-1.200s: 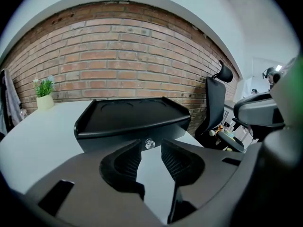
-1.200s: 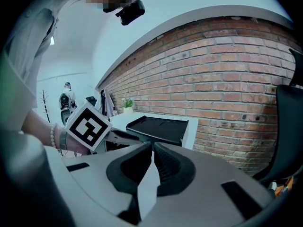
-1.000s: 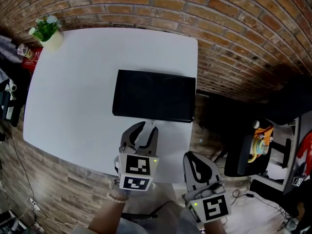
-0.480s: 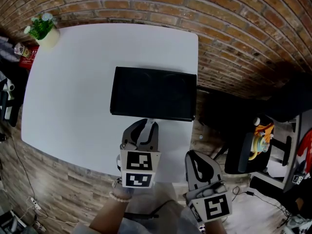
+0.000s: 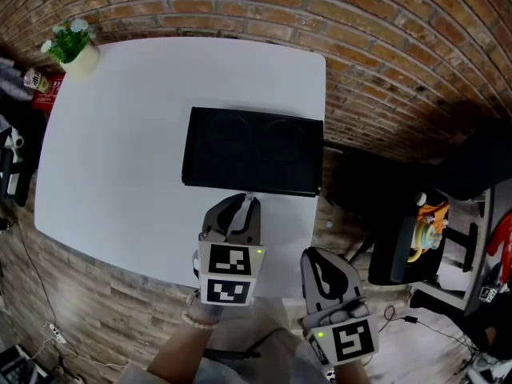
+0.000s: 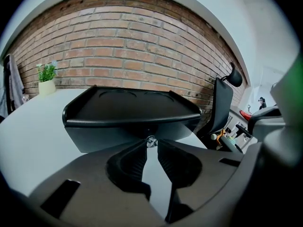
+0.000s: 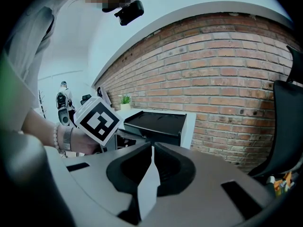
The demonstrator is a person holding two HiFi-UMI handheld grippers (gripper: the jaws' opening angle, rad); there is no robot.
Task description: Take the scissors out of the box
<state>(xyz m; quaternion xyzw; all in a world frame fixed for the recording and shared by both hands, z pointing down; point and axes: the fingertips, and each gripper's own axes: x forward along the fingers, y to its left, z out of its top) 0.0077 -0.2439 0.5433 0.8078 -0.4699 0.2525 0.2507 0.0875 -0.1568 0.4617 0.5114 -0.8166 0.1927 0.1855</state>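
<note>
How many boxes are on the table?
1: the black box, lid shut, sits on the right half of the table, toward its near edge. No other box shows, and nothing there looks big enough to hide one.

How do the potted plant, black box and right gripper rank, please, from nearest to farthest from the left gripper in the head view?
1. Black box: just ahead of the left gripper, whose jaws have just been closing on its front knob.
2. Right gripper: to its right, lower in the view.
3. Potted plant: far left corner.
</note>
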